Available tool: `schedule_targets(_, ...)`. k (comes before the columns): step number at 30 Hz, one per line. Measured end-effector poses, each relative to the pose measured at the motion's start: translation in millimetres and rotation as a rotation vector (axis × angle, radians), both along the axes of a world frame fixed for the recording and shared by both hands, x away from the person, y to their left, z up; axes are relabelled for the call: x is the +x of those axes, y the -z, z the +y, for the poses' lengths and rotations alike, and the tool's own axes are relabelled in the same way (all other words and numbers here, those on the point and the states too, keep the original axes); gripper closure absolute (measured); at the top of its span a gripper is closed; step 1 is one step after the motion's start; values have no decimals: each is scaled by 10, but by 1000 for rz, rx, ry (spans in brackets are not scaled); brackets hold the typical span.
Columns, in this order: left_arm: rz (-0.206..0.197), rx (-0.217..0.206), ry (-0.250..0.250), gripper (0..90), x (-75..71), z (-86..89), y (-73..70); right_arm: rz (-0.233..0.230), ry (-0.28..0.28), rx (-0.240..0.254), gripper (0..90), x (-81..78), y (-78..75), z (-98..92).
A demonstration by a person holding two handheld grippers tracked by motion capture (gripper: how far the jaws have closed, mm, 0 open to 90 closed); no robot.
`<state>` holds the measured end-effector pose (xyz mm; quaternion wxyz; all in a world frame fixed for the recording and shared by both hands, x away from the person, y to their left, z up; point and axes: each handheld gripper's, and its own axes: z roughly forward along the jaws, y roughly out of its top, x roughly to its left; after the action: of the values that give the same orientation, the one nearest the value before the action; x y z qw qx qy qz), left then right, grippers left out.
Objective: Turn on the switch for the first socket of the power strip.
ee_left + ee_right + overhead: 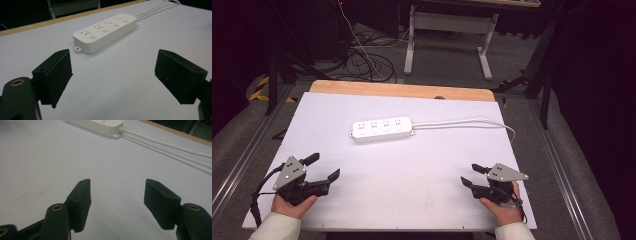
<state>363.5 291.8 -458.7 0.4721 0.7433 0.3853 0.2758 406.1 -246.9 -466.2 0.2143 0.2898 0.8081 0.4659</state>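
Observation:
A white power strip [382, 128] with several sockets and round buttons lies flat near the middle of the white table top [412, 170]. Its white cable [467, 121] runs right toward the table's edge. My left gripper [323, 166] rests at the front left, held in a hand, jaws wide open and empty. In the left gripper view the power strip [106, 31] lies ahead, well beyond the left gripper [113, 75]. My right gripper [471, 175] sits at the front right, open and empty. The right gripper view shows the right gripper [117, 197] with the strip's cable end [100, 125] far ahead.
A wooden strip [402, 90] edges the table's far side. Beyond it stand a white desk frame [447, 35] and tangled cables [367, 60] on the floor. Metal rails [562, 165] run along both sides of the table.

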Motion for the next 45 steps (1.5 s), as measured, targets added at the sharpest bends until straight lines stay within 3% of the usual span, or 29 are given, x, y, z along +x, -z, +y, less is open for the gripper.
schedule_targets(5,66,-18,48,169,23,-38,-6,7,2,-5,404,-5,1,-7)
schedule_targets(10,40,0,53,158,17,-47,-41,-2,6,-2,410,-22,-2,-19)
schedule_targets(13,44,-4,56,159,28,-63,-65,0,6,8,416,-19,1,-28)
schedule_targets(16,39,26,57,174,39,-83,-110,11,4,14,417,-8,15,-28)
schedule_targets(18,26,15,50,195,53,-90,-142,35,7,5,415,12,37,-33)
schedule_targets(22,33,1,56,228,131,-102,-204,45,16,21,420,48,69,-55)
schedule_targets(26,31,38,71,257,206,-161,-279,71,26,28,424,59,130,-76)
schedule_targets(30,60,64,77,254,291,-240,-369,86,42,49,425,58,175,-126)
schedule_targets(34,72,53,92,244,396,-318,-450,92,55,43,419,66,208,-145)
schedule_targets(37,70,61,103,246,473,-381,-505,126,47,29,417,79,252,-128)
schedule_targets(45,82,54,148,244,657,-516,-645,127,37,23,401,76,278,-100)
